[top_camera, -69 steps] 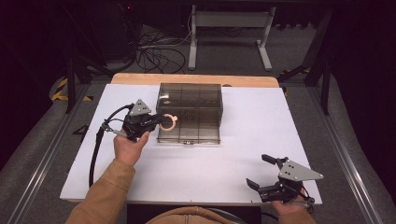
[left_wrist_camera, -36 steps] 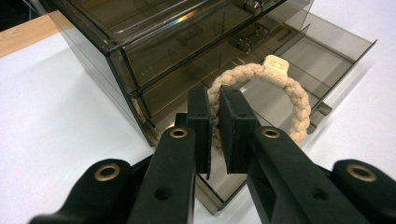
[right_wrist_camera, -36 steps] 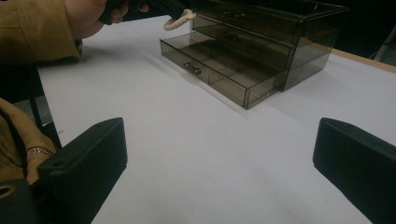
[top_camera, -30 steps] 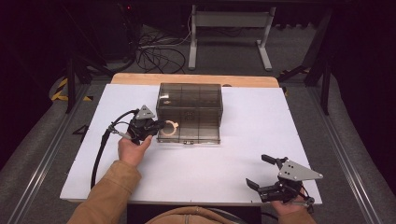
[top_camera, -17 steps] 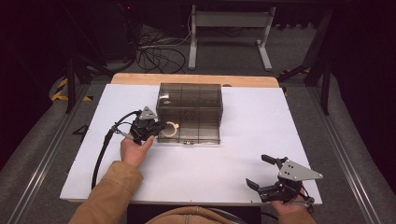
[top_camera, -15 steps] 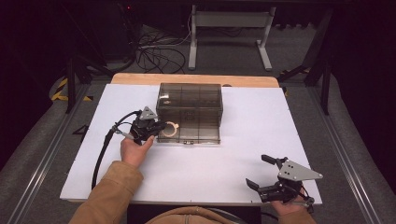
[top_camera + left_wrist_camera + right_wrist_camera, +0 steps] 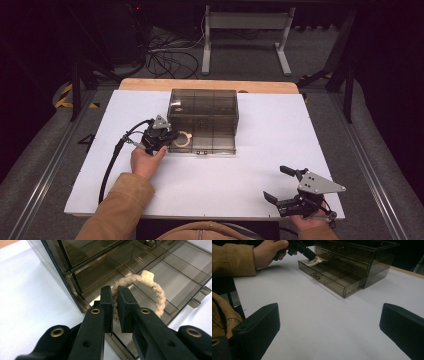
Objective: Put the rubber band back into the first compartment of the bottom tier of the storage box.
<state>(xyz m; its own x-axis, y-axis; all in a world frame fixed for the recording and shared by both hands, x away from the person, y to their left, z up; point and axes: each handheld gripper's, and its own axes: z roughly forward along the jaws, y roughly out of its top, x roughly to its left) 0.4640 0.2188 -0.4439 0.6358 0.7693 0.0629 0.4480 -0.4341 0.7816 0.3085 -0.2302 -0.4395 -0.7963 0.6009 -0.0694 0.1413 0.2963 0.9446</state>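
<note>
Holding the rope ring (image 7: 150, 293) by its near side, with the left gripper (image 7: 114, 298) closed down to a narrow gap and both pads pressed on the braid. Hanging now just over the left end of the open bottom drawer (image 7: 202, 145) of the smoky plastic organizer (image 7: 202, 112), above the compartment next to the drawer's left wall; whether the far side of the ring already touches the drawer floor, hard to tell.

For doing this step well, probably best to:
- Lower slowly and straight down, keeping clear of the drawer's left wall and of the thin dividers.
- Keep the ring nearly flat, so that it settles inside one compartment and does not bridge a divider.
- Open only when most of the braid rests on the drawer floor, then lift straight up, to avoid dragging the ring out again.
- Avoid pushing on the drawer front; the organizer looks light and could slide on the white table (image 7: 240, 180).

Resting near the table edge, well apart from the organizer: the right gripper (image 7: 286, 189), with its two black jaws spread wide and nothing between them.
</note>
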